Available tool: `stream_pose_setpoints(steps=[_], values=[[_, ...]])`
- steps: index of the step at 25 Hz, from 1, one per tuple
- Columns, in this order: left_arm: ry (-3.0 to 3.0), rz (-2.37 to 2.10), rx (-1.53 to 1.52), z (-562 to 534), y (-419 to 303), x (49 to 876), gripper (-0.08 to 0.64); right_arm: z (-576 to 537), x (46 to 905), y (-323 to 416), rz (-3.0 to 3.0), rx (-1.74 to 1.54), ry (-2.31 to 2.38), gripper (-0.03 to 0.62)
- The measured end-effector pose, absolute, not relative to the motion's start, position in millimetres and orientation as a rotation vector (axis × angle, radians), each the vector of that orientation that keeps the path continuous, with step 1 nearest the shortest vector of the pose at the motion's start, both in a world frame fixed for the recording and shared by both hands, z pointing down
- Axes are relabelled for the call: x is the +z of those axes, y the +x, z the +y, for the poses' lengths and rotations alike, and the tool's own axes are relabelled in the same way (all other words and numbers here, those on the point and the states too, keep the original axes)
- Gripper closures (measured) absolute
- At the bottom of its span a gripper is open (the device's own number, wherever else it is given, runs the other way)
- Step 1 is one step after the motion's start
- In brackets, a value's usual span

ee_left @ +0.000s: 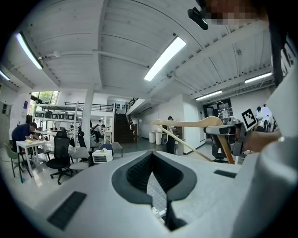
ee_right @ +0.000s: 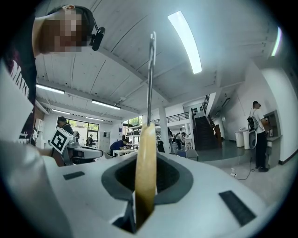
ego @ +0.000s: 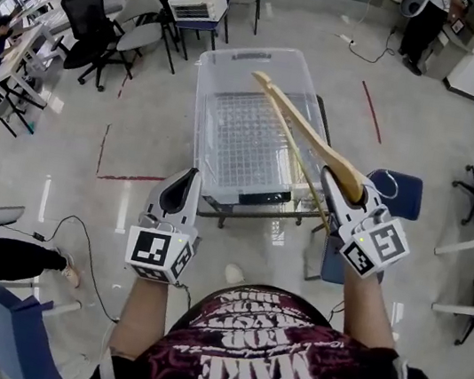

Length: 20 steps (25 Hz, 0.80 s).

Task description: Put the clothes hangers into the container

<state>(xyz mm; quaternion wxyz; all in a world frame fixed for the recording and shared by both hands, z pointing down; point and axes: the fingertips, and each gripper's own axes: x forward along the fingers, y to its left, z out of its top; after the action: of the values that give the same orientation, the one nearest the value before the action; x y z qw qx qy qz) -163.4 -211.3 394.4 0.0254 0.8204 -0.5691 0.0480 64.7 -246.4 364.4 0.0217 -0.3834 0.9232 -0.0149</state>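
The person stands at a low glass table [ego: 321,108] with a clear plastic container [ego: 203,89] on it, lid off. The right gripper [ego: 338,185] is raised at the container's near right corner, and its jaws are clamped on the wood of a pale wooden hanger [ego: 308,131]. The right gripper view shows the wood squeezed edge-on between the dark pads, with the metal hook [ee_right: 150,79] rising straight up above it. One arm of the hanger slants away from the gripper, up and to the left, so that its far end hangs over the open container. It is held in the air, apart from the walls, not inside. The thin crossbar runs below that arm.

The left gripper [ego: 187,176] is held lower, at the container's near left corner and just in front of the table edge. Its jaws are pressed together with nothing between them. A blue chair [ego: 405,196] stands to the right of the table.
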Motion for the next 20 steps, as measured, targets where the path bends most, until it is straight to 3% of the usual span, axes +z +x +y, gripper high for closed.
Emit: stream_pose_setpoints(steps=[11, 20], values=[[2.557, -1.752, 0.103, -251, -223, 388, 0.554, -277, 351, 13, 2.879, 0.032, -1.213, 0.538], [2.601, -1.654, 0.102, -275, -204, 402, 0.554, -296, 359, 16, 2.888, 0.020, -1.263, 0.538]])
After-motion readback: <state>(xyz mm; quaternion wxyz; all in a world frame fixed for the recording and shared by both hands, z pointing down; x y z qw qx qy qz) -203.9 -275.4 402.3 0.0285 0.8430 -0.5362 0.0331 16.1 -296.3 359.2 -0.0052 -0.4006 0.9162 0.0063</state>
